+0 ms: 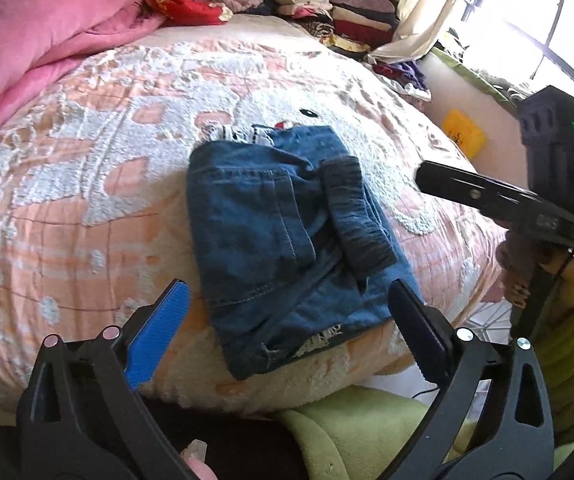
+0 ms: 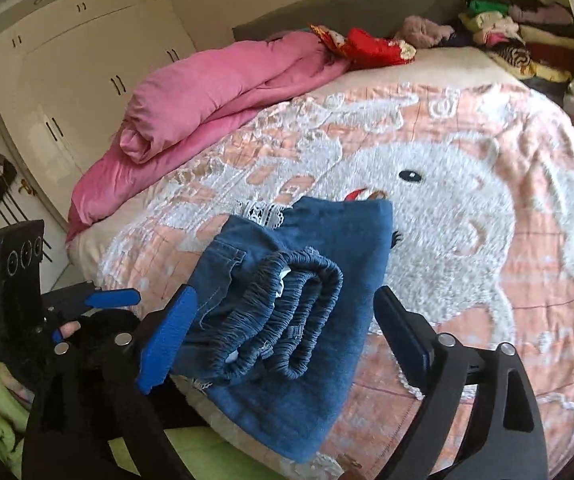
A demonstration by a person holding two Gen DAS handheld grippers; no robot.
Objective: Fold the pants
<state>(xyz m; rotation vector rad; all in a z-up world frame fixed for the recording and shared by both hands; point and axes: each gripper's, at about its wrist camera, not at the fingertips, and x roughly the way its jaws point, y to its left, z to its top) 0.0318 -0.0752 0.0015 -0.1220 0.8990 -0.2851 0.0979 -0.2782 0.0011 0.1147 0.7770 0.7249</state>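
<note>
The blue denim pants (image 1: 283, 240) lie folded into a compact bundle on the peach and white bedspread (image 1: 87, 152), near the bed's front edge. Their elastic waistband (image 2: 287, 320) is folded on top. My left gripper (image 1: 287, 312) is open and empty, just in front of the bundle. My right gripper (image 2: 283, 328) is open and empty, its fingers on either side of the waistband end without holding it. The right gripper also shows at the right of the left wrist view (image 1: 507, 200).
A pink quilt (image 2: 215, 92) lies bunched along the bed's far left. Stacks of folded clothes (image 1: 327, 4) sit at the headboard corner by the window. A red cloth (image 2: 371, 46) lies near them. White wardrobes (image 2: 87, 48) stand at the left.
</note>
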